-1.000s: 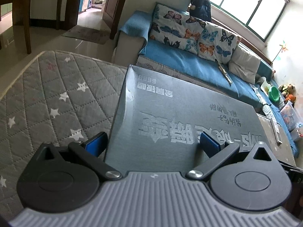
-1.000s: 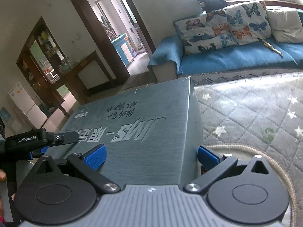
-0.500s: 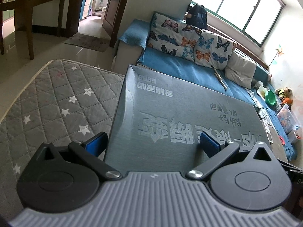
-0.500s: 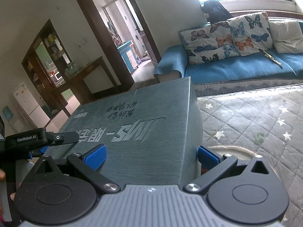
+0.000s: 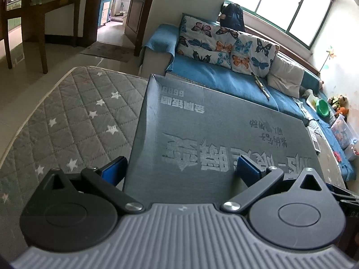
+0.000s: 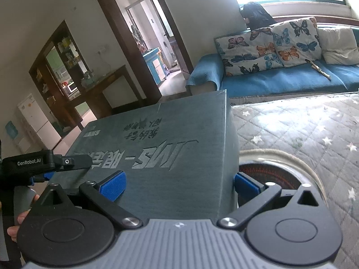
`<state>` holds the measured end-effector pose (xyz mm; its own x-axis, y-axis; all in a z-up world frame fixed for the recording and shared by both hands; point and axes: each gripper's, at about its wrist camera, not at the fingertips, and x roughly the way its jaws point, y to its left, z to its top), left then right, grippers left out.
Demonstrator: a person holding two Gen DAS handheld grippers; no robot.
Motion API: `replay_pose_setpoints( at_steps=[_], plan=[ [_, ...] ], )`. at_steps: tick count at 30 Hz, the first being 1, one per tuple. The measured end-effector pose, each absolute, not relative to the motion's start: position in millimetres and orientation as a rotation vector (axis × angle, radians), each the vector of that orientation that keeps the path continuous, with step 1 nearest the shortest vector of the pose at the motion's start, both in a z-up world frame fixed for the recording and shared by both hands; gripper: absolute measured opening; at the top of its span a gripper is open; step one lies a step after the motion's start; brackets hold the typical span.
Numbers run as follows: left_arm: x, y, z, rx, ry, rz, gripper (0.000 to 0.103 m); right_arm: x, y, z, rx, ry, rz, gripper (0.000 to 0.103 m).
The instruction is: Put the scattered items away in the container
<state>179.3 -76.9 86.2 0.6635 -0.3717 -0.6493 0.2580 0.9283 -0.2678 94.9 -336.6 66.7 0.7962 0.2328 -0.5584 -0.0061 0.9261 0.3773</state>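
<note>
A large flat grey box [image 5: 202, 123] printed with pale characters fills both views, held up off the star-patterned mat [image 5: 78, 112]. My left gripper [image 5: 180, 170] clamps one end of it, one blue pad on the printed face and the other against the side. At the opposite end [image 6: 157, 139], my right gripper [image 6: 179, 183] is shut on the box the same way. A round basket [image 6: 280, 154] with a pale rim and dark reddish inside lies on the mat just below the right gripper's end. The left gripper's body [image 6: 44, 161] and a hand [image 6: 22, 219] show at the far left.
A blue sofa [image 5: 224, 83] with butterfly cushions [image 5: 224, 44] runs behind the mat [image 6: 314, 130]. A dark wooden table [image 5: 56, 2] and a doorway stand on tiled floor to the left. Toys and bins [image 5: 341, 130] sit at the sofa's far end.
Both grippers have risen with the box still held; the mat has dropped lower in view, and more of the basket's inside shows under the right end.
</note>
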Motion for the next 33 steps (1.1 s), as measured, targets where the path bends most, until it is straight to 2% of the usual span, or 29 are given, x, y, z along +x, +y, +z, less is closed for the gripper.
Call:
replay_pose_setpoints(
  at_steps=[33],
  plan=[
    [25.5, -25.0, 63.6, -0.184, 0.78, -0.331, 0.103, -45.4, -293.6, 56.5, 0.333, 0.655, 0.168, 0.103]
  ],
)
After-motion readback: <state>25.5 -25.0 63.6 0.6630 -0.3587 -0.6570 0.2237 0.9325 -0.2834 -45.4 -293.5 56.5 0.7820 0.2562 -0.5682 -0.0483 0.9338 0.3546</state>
